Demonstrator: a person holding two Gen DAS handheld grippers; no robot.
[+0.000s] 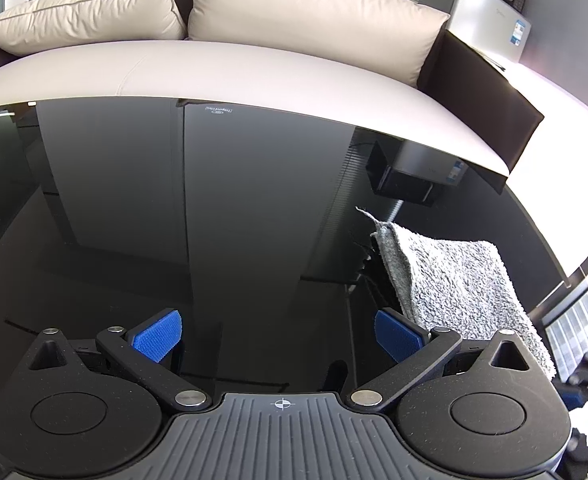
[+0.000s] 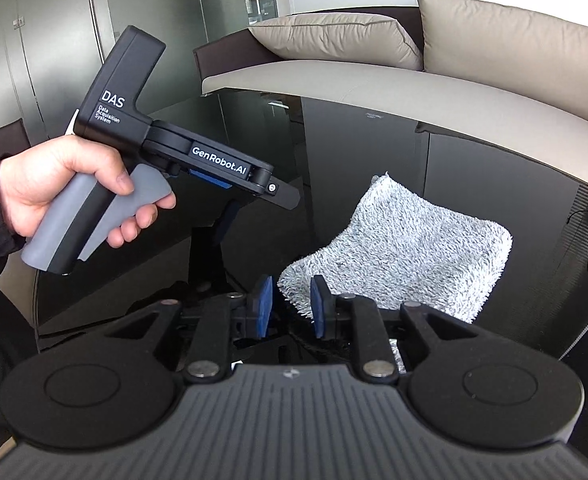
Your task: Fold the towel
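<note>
Towel lying folded on the black glass tabletop, stretching ahead and to the right of the right claw. Nearest corner of it sitting between the blue pads, not being pressed; jaws standing a little apart, clamping nothing. Left claw hovering over bare glass, jaws spread wide, holding nothing. Same towel resting just beyond and to the right of its right finger, one edge lifting off the glass there. Seen from the right wrist, left claw being gripped by a hand up and to the left, well apart from the towel. Cream sofa with cushions sitting past the far edge of the tabletop, beyond both claws.
</note>
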